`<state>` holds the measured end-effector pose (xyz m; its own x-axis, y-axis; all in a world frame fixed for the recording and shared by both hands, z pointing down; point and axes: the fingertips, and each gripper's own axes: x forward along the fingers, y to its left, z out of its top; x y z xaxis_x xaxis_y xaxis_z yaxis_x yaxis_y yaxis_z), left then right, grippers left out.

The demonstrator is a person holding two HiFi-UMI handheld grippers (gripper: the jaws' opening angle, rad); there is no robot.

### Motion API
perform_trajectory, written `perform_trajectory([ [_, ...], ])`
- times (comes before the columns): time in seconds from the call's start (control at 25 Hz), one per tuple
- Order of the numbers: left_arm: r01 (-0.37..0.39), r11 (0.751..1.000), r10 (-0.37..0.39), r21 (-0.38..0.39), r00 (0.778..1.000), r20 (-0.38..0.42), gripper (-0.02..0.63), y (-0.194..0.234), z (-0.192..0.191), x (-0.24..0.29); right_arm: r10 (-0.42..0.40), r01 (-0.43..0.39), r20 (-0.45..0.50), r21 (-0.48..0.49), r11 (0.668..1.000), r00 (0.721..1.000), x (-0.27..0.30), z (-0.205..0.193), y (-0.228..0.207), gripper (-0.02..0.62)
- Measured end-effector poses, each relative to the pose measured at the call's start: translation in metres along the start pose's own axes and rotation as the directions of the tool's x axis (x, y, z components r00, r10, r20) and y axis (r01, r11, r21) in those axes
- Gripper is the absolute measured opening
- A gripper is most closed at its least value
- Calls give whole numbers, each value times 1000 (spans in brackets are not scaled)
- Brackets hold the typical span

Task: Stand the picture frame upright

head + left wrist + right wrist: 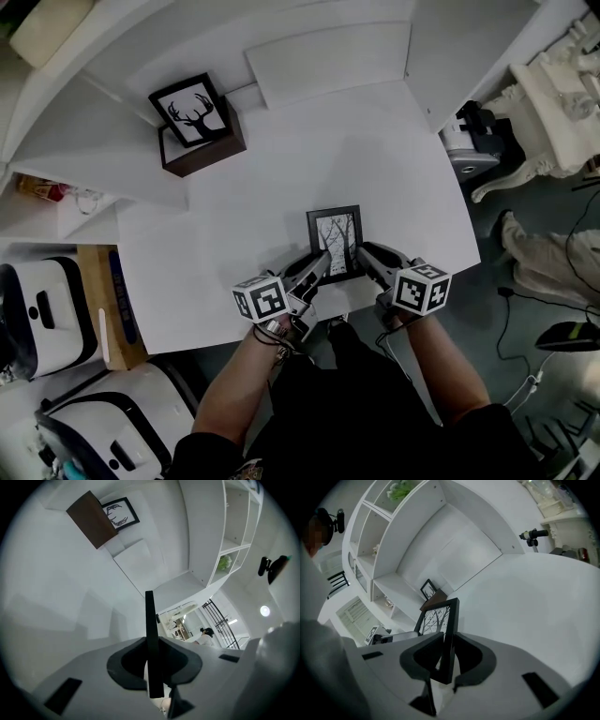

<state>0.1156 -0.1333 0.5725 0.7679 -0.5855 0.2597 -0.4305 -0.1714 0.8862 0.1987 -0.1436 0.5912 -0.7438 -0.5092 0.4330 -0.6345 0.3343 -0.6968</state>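
The small black picture frame (335, 240) with a bare-tree print is near the front edge of the white table (281, 187). My left gripper (321, 265) grips its left side and my right gripper (364, 255) its right side, both at the near end. In the left gripper view the picture frame (150, 625) is seen edge-on as a thin black bar, and the left gripper (153, 670) is shut on it. In the right gripper view the tree print of the picture frame (438, 618) shows, with the right gripper (444, 660) shut on its side rail.
A deer picture (192, 110) leans on a dark brown box (204, 150) at the table's back left. White shelving rises behind. White appliances (37, 314) and a wooden board (101, 300) are at the left, ornate white furniture (553, 103) and a person's leg (548, 262) at the right.
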Motion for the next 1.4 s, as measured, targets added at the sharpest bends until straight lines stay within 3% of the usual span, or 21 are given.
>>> perform_trajectory([
  [0.28,108,993,-110,40,993,42,61,-22,13,-28,126,-126,25,5,992,992,5,6,32,94],
  [0.48,168,984,-172,54,981,88,58,-37,23,-54,204,-204,-11,-8,979,979,14,2,59,124],
  [0.68,190,979,-198,75,970,138,58,-45,31,-85,284,-283,-3,79,956,959,20,-1,87,137],
  [0.92,231,969,-244,82,944,220,58,-57,42,-127,407,-401,4,183,898,913,27,-9,127,138],
  [1.08,242,966,-258,91,931,257,58,-64,46,-153,509,-494,-25,208,844,860,31,-16,166,138],
  [1.24,230,966,-255,120,925,281,58,-69,48,-180,578,-563,-63,161,811,814,32,-21,200,93],
  [1.4,182,965,-227,191,941,251,60,-70,46,-207,601,-597,-121,74,799,790,35,-26,227,86],
])
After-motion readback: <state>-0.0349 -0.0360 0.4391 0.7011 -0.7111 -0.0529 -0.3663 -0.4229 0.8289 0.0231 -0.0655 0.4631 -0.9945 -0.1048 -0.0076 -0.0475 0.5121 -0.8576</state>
